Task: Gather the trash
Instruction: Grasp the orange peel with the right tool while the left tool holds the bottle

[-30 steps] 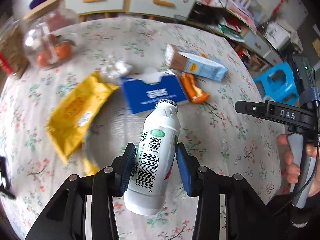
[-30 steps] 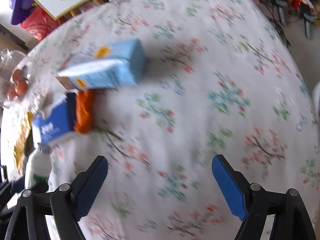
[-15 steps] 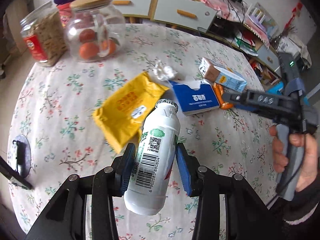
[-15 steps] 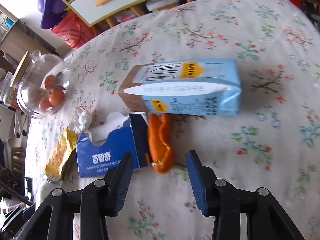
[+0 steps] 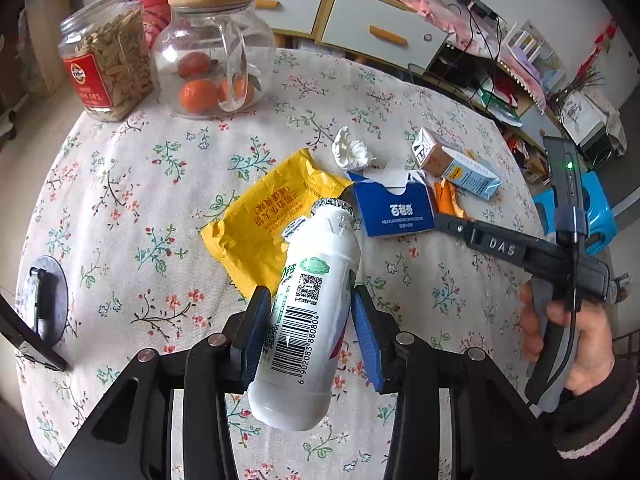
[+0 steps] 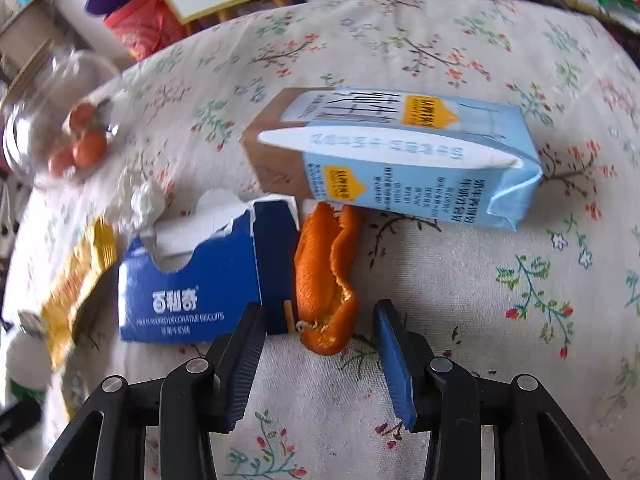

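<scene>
Two claws work: left claw (image 5: 311,334) clamps the bottle (image 5: 307,322), right claw (image 6: 318,360), closing, straddles the peel (image 6: 325,284) lying lengthwise ahead.

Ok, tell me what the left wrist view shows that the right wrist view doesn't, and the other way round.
Only the left wrist view: the seed jar, the right gripper's body, held in the person's hand, and the left gripper shut on the white bottle.

Only the right wrist view: the right gripper, its fingers closing either side of the orange peel's near end, not pressing it.

Both: blue biscuit box, milk carton, yellow wrapper, crumpled tissue, glass jar of oranges, tablecloth.
</scene>
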`<state>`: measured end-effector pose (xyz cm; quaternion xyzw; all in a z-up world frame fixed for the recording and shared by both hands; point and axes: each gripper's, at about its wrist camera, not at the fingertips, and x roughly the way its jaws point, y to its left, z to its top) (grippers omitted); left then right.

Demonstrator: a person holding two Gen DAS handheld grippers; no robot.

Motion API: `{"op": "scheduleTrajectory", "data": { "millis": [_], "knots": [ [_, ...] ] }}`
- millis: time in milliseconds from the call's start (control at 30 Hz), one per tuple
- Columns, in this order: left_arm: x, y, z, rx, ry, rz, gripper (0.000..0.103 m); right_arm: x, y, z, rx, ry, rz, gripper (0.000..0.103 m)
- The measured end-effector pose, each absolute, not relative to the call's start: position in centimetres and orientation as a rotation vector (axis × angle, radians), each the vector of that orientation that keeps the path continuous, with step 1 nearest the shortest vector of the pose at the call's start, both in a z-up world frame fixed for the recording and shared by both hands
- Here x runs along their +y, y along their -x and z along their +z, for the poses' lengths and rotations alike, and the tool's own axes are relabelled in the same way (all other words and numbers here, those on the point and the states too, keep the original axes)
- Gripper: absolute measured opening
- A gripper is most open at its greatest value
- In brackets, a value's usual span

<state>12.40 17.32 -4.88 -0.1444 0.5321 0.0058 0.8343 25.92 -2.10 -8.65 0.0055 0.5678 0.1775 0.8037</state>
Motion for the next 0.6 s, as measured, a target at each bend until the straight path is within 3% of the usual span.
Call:
{"op": "scheduleTrajectory", "data": {
  "millis": [100,600],
  "knots": [
    [17.2,-12.5,-4.7,1.123,0.303,0.019,0.044,-1.9,-25.7,-8.6,1.241,-0.032,0.411,0.025],
    [15.0,-12.8,-4.5,1.125,0.336,-0.002,0.044,-5.9,-23.0,-5.0,1.257,-0.099,0.414,0.023]
  ]
}}
